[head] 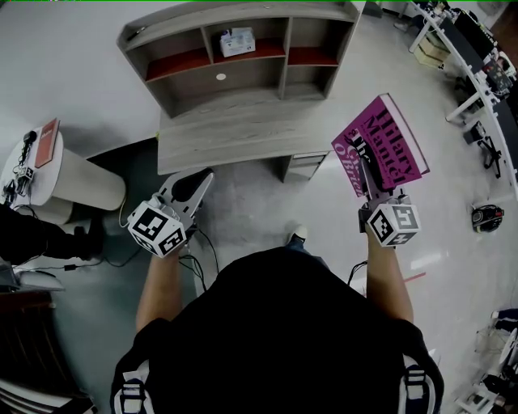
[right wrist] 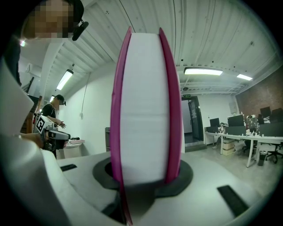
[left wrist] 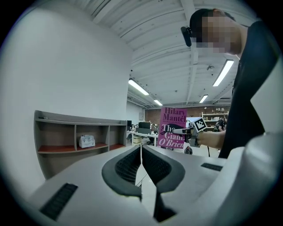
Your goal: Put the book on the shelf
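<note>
- Jaws of the right gripper [right wrist: 146,182] are part-way apart and clamped on the lower edge of the book [right wrist: 146,110]. They press on both of its covers.
- Seen edge-on from that gripper, the book is a thick white block of pages between two thin magenta covers, standing upright.
- From the head view its magenta front cover faces up and to the left and carries large print: "Hilary Mantel", "The Giant O'Brien".
- Jaws of the left gripper [left wrist: 141,155] are closed together with nothing between them.
- The book is held in the air over the floor, beside the right end of the table [head: 235,141].
- The wooden shelf [head: 235,16] stands on the table's far side, well apart from the book. Its upper compartments are lined in red, and a small white box [head: 237,41] sits in the middle one.
</note>
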{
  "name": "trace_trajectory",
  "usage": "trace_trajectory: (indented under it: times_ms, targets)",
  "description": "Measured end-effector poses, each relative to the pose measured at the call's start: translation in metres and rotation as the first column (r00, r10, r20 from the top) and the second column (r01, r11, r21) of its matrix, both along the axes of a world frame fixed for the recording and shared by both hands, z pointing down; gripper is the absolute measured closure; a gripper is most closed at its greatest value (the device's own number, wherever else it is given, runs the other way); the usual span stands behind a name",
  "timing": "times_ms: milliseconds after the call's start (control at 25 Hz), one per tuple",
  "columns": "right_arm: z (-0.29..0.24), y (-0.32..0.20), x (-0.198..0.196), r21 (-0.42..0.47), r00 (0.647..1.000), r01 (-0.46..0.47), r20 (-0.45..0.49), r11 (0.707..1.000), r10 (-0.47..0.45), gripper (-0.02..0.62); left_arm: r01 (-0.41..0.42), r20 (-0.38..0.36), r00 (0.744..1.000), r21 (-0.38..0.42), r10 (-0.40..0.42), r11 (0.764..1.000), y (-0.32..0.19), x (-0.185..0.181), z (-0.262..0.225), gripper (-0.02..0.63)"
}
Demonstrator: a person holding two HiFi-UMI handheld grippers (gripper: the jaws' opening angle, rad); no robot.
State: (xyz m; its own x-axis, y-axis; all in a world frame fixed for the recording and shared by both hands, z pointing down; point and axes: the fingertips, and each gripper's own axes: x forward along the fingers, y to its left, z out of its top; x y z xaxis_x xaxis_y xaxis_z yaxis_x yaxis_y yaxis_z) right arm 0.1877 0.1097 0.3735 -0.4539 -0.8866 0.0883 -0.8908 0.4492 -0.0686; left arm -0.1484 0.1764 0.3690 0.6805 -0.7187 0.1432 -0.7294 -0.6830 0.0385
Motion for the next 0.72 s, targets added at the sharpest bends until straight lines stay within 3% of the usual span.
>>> trace_trajectory:
  times_ms: [400,720]
  targets:
    - [0.004,-0.037,0.016,-0.006,1.0,0.025,0.001,1.0,-0.025,0.443,0.006,0.004,1.0,0.003,-0.006,1.0,-0.03,0.028,0.002,0.578]
    - [0.002,-0.071,0.014,0.01,0.998,0.058,-0.029,0.998,-0.058,0.443,0.049,0.066,0.996,0.087,-0.055,0.995,-0.076,0.053,-0.008,0.578]
